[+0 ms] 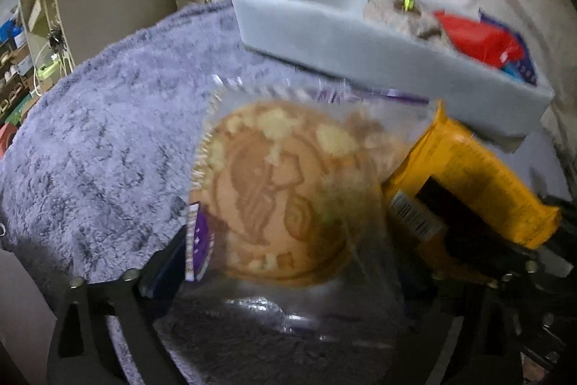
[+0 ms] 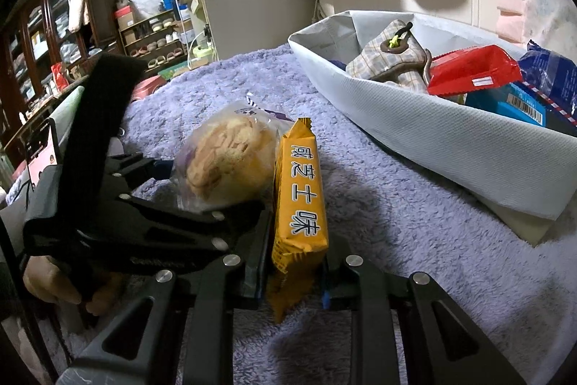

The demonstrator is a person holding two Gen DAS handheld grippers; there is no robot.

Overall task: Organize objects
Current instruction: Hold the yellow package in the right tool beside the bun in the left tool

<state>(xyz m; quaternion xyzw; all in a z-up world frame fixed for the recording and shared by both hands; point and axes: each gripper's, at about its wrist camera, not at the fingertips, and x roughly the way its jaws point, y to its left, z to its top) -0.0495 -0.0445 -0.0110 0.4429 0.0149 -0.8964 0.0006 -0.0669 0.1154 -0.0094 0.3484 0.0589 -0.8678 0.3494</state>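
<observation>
Two snacks beside the grey fabric bin (image 2: 450, 147)
Right gripper (image 2: 294, 271) grasps the yellow cheese biscuit pack (image 2: 299, 190); left gripper (image 1: 285, 262) spread around, seemingly not pressing, the wrapped pastry (image 1: 281, 193).

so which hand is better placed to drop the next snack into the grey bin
Right. The right gripper is already shut on the yellow snack bar, with the grey bin close ahead. The left gripper is open around the bagged pastry, not gripping it.

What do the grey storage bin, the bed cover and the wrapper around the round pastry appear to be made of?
Grey storage bin: likely non-woven fabric, matte, with a fine dotted texture and soft folded walls.
Bed cover: plush fleece, lilac, with a shaggy pile.
Pastry wrapper: thin clear plastic film, glossy, with crinkles and glare.
</observation>
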